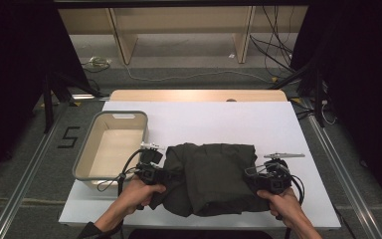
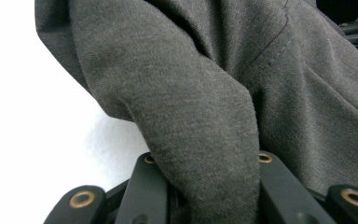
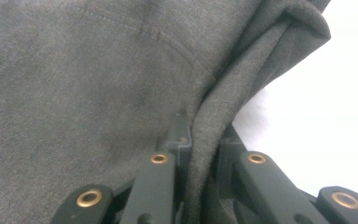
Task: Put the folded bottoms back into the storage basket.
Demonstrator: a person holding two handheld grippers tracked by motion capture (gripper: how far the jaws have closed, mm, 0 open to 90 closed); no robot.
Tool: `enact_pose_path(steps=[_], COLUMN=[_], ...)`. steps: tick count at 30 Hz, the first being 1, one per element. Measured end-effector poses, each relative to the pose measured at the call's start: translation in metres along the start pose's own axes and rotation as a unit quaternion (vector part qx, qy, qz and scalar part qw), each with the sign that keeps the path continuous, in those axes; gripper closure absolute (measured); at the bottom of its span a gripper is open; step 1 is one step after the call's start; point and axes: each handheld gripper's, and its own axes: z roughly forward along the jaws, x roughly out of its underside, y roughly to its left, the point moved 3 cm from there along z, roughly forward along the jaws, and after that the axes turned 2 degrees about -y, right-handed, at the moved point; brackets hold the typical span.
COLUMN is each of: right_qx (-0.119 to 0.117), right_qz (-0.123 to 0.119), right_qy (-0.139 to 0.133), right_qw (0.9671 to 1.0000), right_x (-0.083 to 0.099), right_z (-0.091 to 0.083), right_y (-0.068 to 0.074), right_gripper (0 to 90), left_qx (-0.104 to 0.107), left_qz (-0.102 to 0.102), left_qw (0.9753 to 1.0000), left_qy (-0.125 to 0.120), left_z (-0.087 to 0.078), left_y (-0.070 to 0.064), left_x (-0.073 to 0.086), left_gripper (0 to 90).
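White surface (image 1: 229, 119) carries all. Dark grey garment (image 1: 210, 178) lies bunched at surface's six o'clock, ahead of us; we judge folding under way, so cloth sits close to hands. Beige bin (image 1: 110, 146) waits at nine o'clock, apart from garment, likely its destination. We pinch garment at both ends to keep it taut: left tongs (image 2: 205, 186) clamped on fold at garment's nine o'clock edge, right tongs (image 3: 200, 163) clamped on hem at three o'clock.
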Motion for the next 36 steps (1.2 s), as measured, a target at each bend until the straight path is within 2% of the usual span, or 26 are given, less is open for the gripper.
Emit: enact_pose_path(steps=[6,14,24,36], right_qx=[-0.002,-0.024,-0.046,-0.063], right_qz=[-0.007,-0.007,-0.029,-0.047], right_qy=[-0.027,-0.048,-0.072,-0.09], right_qw=[0.9996,0.9985,0.9959,0.9929], right_x=[-0.006,-0.02,-0.055,-0.099], right_z=[-0.003,-0.007,-0.008,-0.009], right_y=[0.011,0.023,0.045,0.072], right_gripper=[81.8,81.8,81.9,81.9], left_qx=[0.004,0.013,0.012,0.01], left_qz=[0.004,0.001,-0.001,0.005], left_qw=[0.9999,0.9997,0.9989,0.9974], left_qy=[-0.01,-0.021,-0.046,-0.071], left_z=[-0.014,-0.037,-0.07,-0.11], left_y=[0.0,0.005,0.012,0.021], left_x=[-0.008,-0.02,-0.038,-0.07], left_gripper=[76.6,76.5,76.5,76.4])
